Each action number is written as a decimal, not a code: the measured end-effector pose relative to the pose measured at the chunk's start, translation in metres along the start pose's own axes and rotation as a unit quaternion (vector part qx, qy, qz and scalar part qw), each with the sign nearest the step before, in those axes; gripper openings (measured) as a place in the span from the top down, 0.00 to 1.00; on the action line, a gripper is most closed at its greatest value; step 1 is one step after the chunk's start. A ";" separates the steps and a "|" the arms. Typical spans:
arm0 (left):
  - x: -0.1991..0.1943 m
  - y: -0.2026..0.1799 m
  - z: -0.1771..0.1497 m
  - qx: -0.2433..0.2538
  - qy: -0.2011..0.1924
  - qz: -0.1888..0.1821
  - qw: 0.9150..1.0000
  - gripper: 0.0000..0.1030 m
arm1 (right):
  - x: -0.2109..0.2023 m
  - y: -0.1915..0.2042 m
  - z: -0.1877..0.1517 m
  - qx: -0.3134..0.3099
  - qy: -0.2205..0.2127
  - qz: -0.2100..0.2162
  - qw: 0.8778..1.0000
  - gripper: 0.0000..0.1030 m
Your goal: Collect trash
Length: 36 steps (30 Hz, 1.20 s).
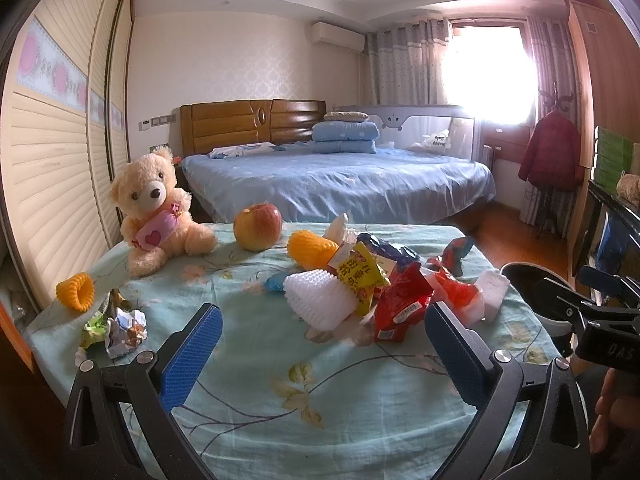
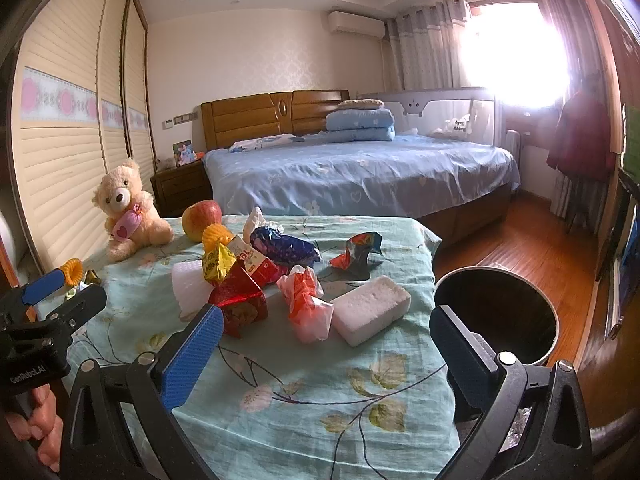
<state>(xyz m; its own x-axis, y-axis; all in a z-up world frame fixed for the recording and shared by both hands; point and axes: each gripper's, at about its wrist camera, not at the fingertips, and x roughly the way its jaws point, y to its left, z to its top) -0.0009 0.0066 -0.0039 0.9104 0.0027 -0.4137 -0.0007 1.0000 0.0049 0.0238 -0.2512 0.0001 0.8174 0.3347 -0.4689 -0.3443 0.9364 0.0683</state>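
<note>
A heap of trash lies on the table's flowered cloth (image 1: 280,360): white foam net (image 1: 320,296), yellow wrapper (image 1: 360,276), red wrapper (image 1: 400,300), orange foam net (image 1: 312,246). A crumpled wrapper (image 1: 126,330) lies at the left. My left gripper (image 1: 322,336) is open and empty just before the heap. My right gripper (image 2: 326,344) is open and empty in front of a white foam block (image 2: 370,310), a red-and-white bag (image 2: 306,300) and a red wrapper (image 2: 240,300). A dark round bin (image 2: 500,316) stands off the table's right edge.
A teddy bear (image 1: 156,208), an apple (image 1: 258,226) and an orange foam ring (image 1: 76,290) sit at the table's back left. A blue wrapper (image 2: 284,246) and a red-blue one (image 2: 358,254) lie further back. A bed (image 2: 360,172) stands behind.
</note>
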 end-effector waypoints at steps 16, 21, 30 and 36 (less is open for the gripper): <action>0.008 -0.003 -0.002 -0.001 0.013 -0.005 1.000 0.01 | 0.006 -0.006 -0.003 0.009 0.012 0.002 1.000 0.01; 0.013 -0.003 -0.004 0.002 0.021 -0.007 1.000 0.01 | 0.011 -0.009 -0.004 0.014 0.023 0.007 1.000 0.01; 0.037 -0.010 -0.003 0.009 0.058 -0.026 0.998 0.10 | 0.035 -0.018 -0.008 0.031 0.067 0.032 0.997 0.24; 0.066 -0.011 0.000 0.012 0.091 -0.050 0.994 0.18 | 0.060 -0.015 -0.010 0.031 0.107 0.064 0.992 0.44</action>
<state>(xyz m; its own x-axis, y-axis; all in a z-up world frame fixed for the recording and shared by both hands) 0.0592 -0.0042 -0.0313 0.8150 -0.0941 -0.5718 0.0976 0.9949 -0.0246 0.0736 -0.2464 -0.0382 0.6491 0.4279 -0.6289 -0.4044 0.8944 0.1911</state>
